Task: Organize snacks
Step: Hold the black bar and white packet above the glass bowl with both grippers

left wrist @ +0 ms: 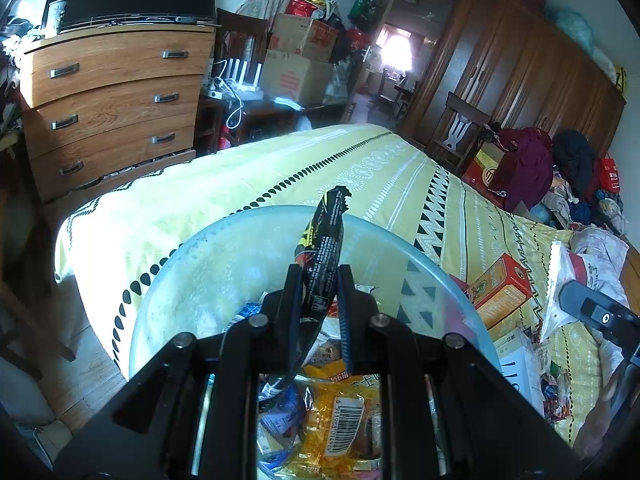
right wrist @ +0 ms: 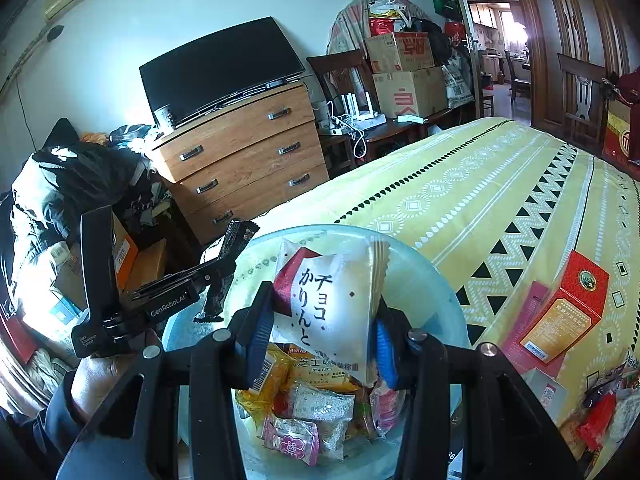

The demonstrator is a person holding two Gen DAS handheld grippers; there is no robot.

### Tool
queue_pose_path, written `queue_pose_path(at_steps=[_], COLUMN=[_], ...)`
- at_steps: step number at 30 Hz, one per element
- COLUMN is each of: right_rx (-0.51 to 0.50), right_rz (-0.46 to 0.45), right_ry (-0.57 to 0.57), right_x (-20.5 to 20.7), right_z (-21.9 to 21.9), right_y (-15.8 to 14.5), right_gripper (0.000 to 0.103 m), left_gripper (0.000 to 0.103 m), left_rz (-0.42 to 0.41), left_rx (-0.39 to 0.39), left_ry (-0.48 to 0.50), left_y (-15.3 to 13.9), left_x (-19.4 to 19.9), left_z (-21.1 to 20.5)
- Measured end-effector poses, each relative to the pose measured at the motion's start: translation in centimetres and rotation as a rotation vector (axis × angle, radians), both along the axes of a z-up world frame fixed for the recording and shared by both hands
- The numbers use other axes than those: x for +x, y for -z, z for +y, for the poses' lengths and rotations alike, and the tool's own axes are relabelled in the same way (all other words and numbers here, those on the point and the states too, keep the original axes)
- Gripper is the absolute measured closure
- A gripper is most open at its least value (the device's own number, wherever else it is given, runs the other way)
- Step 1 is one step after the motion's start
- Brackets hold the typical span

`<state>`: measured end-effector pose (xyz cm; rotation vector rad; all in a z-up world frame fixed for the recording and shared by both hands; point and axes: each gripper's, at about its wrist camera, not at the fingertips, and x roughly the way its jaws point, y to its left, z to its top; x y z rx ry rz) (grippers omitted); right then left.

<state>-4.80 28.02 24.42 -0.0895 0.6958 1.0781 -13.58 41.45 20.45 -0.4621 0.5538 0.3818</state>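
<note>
Both grippers hover over the bowl [right wrist: 440, 280]: left gripper [left wrist: 318, 280] pinches a black wrapper [left wrist: 326, 240], right gripper [right wrist: 320, 332] clamps a white snack bag [right wrist: 332, 300].

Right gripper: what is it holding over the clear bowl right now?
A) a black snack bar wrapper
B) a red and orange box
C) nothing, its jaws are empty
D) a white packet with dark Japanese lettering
D: in the right wrist view the right gripper has its blue pads pressed on either side of the white packet, above the snacks in the clear bowl; the black wrapper is in the left gripper.
</note>
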Motion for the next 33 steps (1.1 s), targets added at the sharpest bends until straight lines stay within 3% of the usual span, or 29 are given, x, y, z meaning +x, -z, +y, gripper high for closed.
queue_pose_path(at_steps=[33], right_rx=[-0.005], right_rz=[0.015], right_ry=[-0.004], right_x=[-0.03], right_z=[-0.13], right_y=[0.85], right_gripper=[0.055], left_gripper=[0.086], left_rz=[0.012], left_rx=[0.003], left_ry=[0.011], left_y=[-0.13], left_x=[0.38], left_z=[-0.15])
